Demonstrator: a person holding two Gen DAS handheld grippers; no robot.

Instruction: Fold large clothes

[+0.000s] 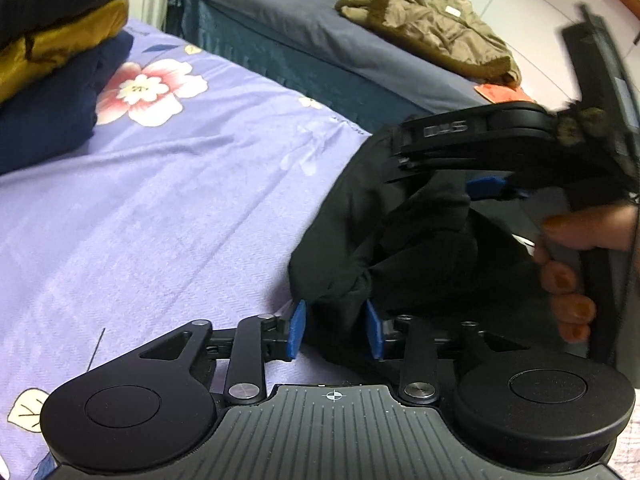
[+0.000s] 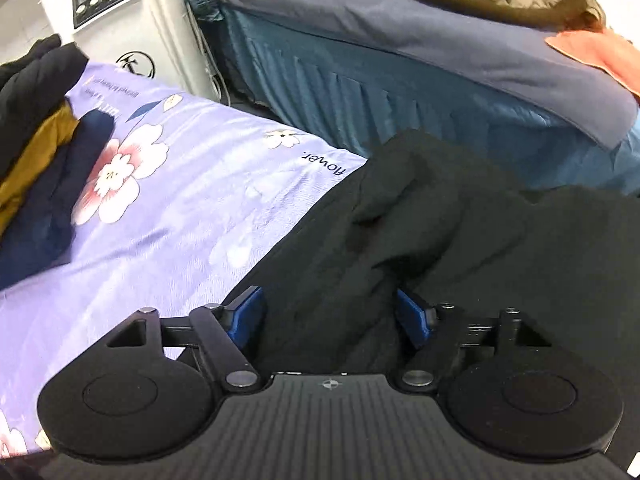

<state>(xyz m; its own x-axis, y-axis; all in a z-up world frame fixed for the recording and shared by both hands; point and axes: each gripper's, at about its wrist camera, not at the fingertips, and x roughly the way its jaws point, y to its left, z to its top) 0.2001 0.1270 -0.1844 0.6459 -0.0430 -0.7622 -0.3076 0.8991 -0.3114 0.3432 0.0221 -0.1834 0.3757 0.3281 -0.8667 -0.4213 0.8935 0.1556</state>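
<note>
Left wrist view: left gripper (image 1: 335,330) blue pads (image 1: 297,330) clamped on bunched black garment (image 1: 360,248) at edge of bed (image 1: 160,200) with purple floral sheet. Right gripper (image 1: 492,186) ahead, held by hand (image 1: 568,272), pinching same garment. Folded clothes stack (image 1: 52,60) far left. Brown jacket (image 1: 432,28) on second bed (image 1: 280,28).

Right wrist view: right gripper (image 2: 331,318) pads part-closed around fold of black garment (image 2: 440,232), draped over bed (image 2: 180,200) edge. White machine (image 2: 120,8) behind.

Left tool (image 1: 335,330) and right tool (image 2: 331,316) both clamped.
</note>
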